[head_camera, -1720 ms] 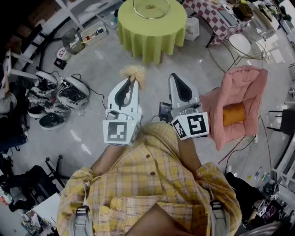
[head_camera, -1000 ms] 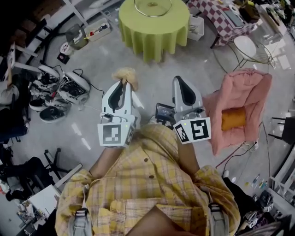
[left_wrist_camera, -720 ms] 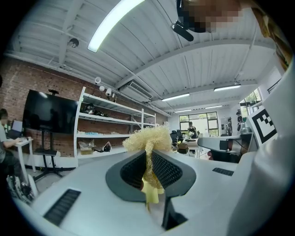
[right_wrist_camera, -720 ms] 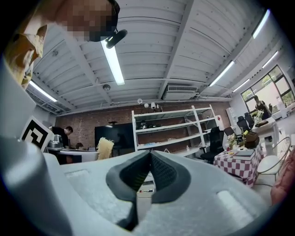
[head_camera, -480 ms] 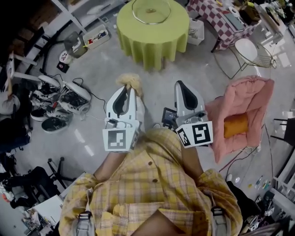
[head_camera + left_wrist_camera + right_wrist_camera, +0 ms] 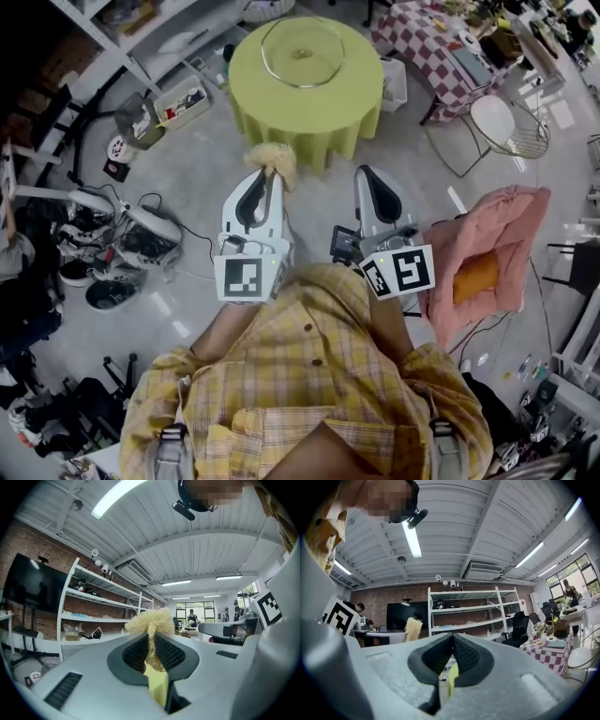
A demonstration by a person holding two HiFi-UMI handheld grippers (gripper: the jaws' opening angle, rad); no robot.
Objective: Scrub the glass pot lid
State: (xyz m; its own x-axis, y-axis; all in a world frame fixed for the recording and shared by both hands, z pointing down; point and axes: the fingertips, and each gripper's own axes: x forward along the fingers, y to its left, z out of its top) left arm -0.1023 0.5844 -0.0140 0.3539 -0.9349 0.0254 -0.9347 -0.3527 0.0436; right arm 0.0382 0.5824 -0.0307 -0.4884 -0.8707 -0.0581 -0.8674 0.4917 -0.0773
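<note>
The glass pot lid [image 6: 303, 52] lies on a round table with a green cloth [image 6: 309, 108] at the top of the head view. Both grippers are held level over the floor, short of the table. My left gripper [image 6: 269, 176] is shut on a pale, fluffy scrubber [image 6: 273, 157]. In the left gripper view the scrubber [image 6: 151, 620] sticks out past the closed jaws of that gripper [image 6: 151, 638]. My right gripper [image 6: 365, 172] is shut with nothing in it; its pads meet [image 6: 452, 638]. The scrubber [image 6: 412, 628] also shows at the left of the right gripper view.
A pink padded chair [image 6: 492, 253] stands to the right. A checkered table [image 6: 436, 37] and a white wire stool [image 6: 506, 117] stand at the upper right. Shoes and cables [image 6: 141, 239] lie on the floor to the left, with shelving and a bin [image 6: 178, 98] beyond.
The green table and the lid have come lower and larger in the head view: the person has walked toward them with both grippers. The left gripper's hold on the scrubber is unchanged.
</note>
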